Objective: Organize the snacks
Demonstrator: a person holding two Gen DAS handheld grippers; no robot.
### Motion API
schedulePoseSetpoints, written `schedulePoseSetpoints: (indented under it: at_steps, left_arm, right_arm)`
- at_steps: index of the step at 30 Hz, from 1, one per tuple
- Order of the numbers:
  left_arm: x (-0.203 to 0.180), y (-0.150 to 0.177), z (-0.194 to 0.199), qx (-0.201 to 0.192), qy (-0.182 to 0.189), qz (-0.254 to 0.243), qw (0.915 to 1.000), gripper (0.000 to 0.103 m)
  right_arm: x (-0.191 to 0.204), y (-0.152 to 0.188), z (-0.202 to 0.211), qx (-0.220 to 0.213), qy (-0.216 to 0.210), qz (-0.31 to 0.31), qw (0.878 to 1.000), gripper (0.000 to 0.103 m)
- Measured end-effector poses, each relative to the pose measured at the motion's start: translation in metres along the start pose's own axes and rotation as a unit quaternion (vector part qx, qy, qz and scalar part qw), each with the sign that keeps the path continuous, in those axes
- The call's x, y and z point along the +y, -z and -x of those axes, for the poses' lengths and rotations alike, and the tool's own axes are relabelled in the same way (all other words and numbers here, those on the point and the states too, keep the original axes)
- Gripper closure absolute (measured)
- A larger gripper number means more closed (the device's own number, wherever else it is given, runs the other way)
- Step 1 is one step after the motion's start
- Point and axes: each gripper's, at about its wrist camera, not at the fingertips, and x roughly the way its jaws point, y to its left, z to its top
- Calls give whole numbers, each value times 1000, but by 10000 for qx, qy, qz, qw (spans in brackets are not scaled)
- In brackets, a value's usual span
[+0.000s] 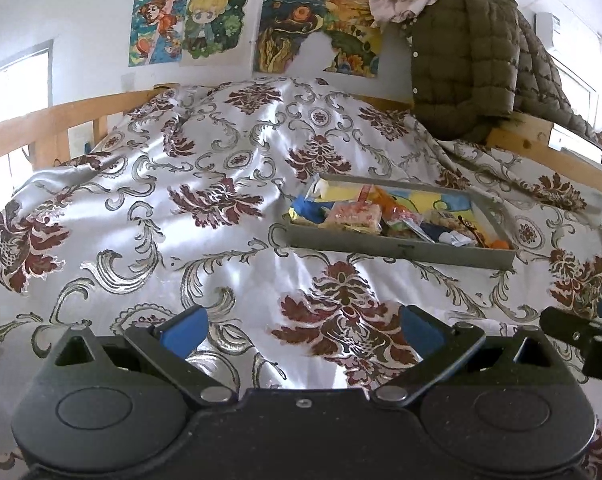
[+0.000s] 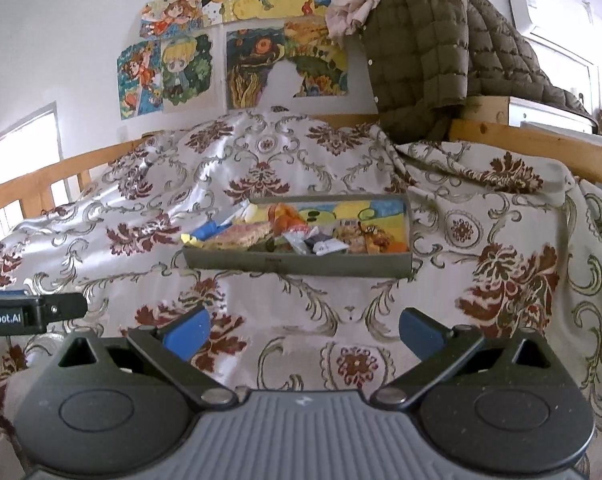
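The snacks (image 2: 301, 236) are seen piled in the grey tray (image 2: 297, 265) on the bed cloth (image 2: 341, 300), so most looks done. Nothing is held: the left gripper (image 1: 303, 330) and right gripper (image 2: 304, 330) are spread wide, well back from the tray.

Olive quilted jacket (image 1: 465, 56) beside cartoon posters (image 1: 189, 24)

One tray (image 2: 297, 263), two grippers
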Motion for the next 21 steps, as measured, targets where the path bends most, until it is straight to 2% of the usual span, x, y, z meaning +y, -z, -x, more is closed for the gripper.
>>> schedulePoseSetpoints:
  at_steps: [7,21]
  left_arm:
    - [-6,1,-4,10,8,-125,9999,1]
    - [-12,5,-13,192,-54,-170,9997,1]
  right_arm:
    - [5,6,-2,109,-61,147,9998,0]
    - [-2,6,-10,168,-128,-63,9998,0]
